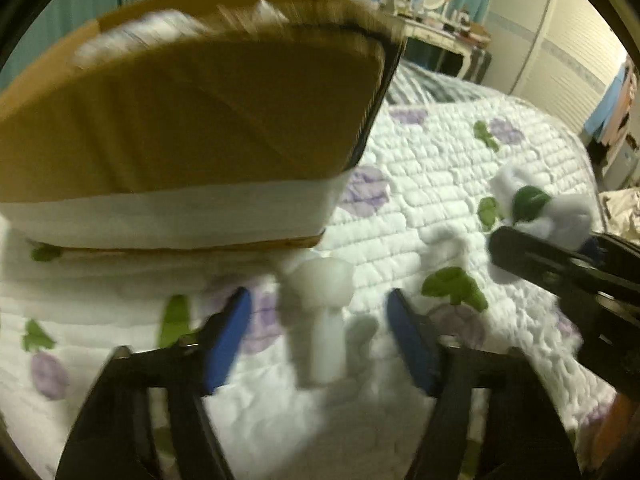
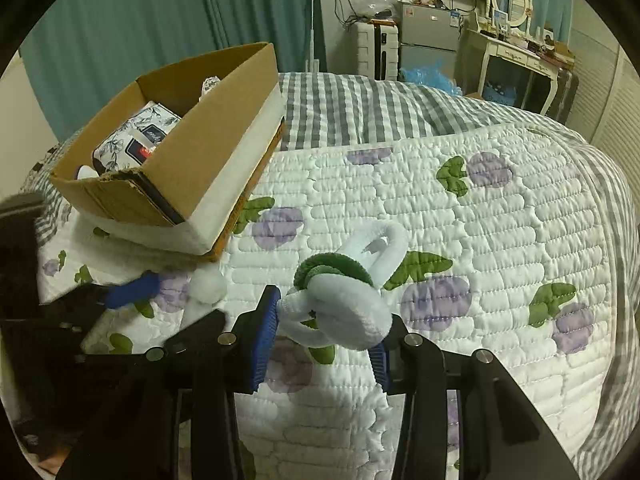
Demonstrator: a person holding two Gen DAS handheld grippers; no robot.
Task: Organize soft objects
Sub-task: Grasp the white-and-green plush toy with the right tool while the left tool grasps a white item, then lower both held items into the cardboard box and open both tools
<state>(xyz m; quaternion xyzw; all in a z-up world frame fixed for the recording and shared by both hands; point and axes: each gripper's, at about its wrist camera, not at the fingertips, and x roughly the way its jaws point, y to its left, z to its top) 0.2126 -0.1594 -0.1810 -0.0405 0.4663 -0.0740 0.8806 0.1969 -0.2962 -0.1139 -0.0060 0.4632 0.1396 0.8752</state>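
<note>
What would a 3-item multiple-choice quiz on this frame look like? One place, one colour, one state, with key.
1. Where does the cardboard box sit?
A. On the quilted bedspread
B. On the vanity desk
C. On the floor

2. What colour is the band around the white plush toy in the right gripper?
A. Red
B. Green
C. Yellow

3. What state is the left gripper in?
A. Shut on the box
B. Shut on a towel
C. Open, with a small white soft object between its fingers

Key:
1 A: the right wrist view shows the box resting on the quilt near the far left of the bed.
2 B: a dark green band wraps the toy's middle.
3 C: the blue pads stand wide apart on either side of the white object, not touching it.
</note>
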